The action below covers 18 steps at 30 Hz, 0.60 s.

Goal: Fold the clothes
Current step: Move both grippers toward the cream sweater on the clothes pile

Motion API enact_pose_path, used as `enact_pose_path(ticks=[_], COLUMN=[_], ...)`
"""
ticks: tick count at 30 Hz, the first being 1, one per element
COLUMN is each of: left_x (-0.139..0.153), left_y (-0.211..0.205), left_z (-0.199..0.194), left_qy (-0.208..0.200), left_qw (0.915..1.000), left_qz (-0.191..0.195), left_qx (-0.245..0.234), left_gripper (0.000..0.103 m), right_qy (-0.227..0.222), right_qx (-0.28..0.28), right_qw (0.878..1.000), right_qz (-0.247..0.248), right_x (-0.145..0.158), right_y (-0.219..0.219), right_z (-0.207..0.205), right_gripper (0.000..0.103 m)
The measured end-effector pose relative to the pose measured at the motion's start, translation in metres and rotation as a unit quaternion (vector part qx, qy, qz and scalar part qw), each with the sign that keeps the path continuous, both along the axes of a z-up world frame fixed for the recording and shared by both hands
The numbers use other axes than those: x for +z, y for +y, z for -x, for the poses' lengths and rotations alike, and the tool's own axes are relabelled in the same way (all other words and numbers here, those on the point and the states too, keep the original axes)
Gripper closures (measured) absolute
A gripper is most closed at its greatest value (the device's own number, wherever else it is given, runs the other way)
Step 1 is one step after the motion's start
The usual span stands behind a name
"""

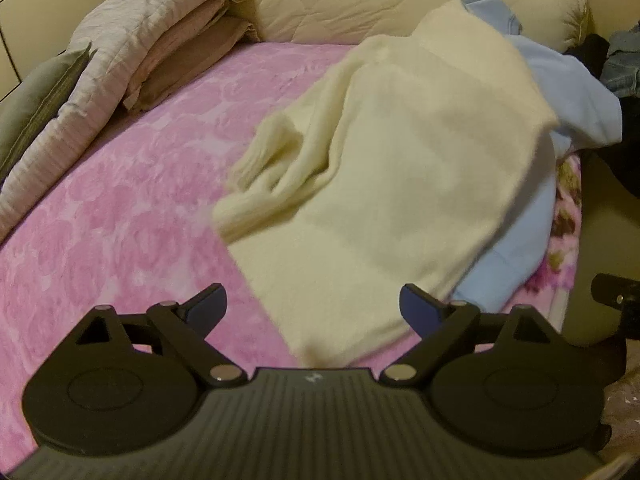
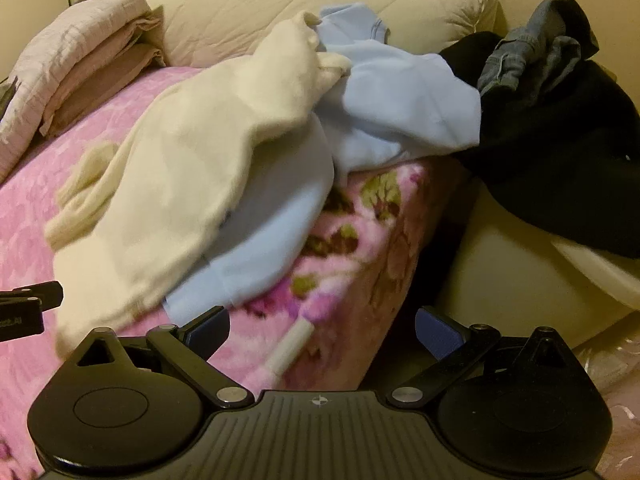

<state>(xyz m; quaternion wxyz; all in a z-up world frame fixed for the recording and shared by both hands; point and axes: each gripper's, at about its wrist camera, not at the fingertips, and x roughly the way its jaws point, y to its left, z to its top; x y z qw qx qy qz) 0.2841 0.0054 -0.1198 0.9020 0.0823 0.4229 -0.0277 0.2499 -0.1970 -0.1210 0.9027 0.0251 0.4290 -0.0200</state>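
Lying spread on the pink blanket [image 1: 120,200], the cream sweater [image 1: 380,160] is seen just ahead of the left gripper [image 1: 312,304], its near hem reaching into the gap between the blue fingertips [image 1: 208,304] but not touched by them. The jaws stand wide apart, nothing held. A bunched sleeve is noted ahead and to the left of that gripper.

From the right gripper [image 2: 322,330], the same sweater is placed ahead and to the left, overlapping a light blue garment [image 2: 392,96] directly ahead. This gripper's jaws are likewise spread wide and empty, hovering over the blanket's flowered edge. A small pale tube-like item [image 2: 290,346] is seen on the blanket between the fingers; its nature cannot be told.

Farther ahead and to the right, a black garment [image 2: 560,152] with denim [image 2: 532,56] on top is recorded. Ahead and to the left, folded bedding [image 1: 160,40] is stacked, with a beige padded quilt [image 1: 380,0] behind.
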Motion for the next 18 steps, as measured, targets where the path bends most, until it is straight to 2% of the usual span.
enact_pose_path(ticks=[3, 10, 15, 18], left_x=[0.023, 0.103, 0.162, 0.187], left_y=[-0.004, -0.009, -0.008, -0.005], left_z=[-0.014, -0.03, -0.031, -0.027], left_qy=[0.01, 0.024, 0.024, 0.036], left_qw=[0.9999, 0.9994, 0.9991, 0.9984], left_qz=[0.0, 0.009, -0.006, -0.019], left_qx=[-0.006, -0.022, -0.034, -0.039], left_gripper=[0.011, 0.011, 0.01, 0.01], right_qy=[0.011, 0.021, 0.009, 0.004], right_qx=[-0.002, -0.019, -0.021, -0.02], right_qw=[1.0, 1.0, 1.0, 1.0], right_qz=[0.003, -0.009, -0.012, -0.024], right_x=[0.026, 0.11, 0.177, 0.21], right_y=[-0.001, -0.002, 0.006, 0.009], right_z=[-0.011, -0.024, -0.027, -0.019], right_gripper=[0.001, 0.001, 0.001, 0.001])
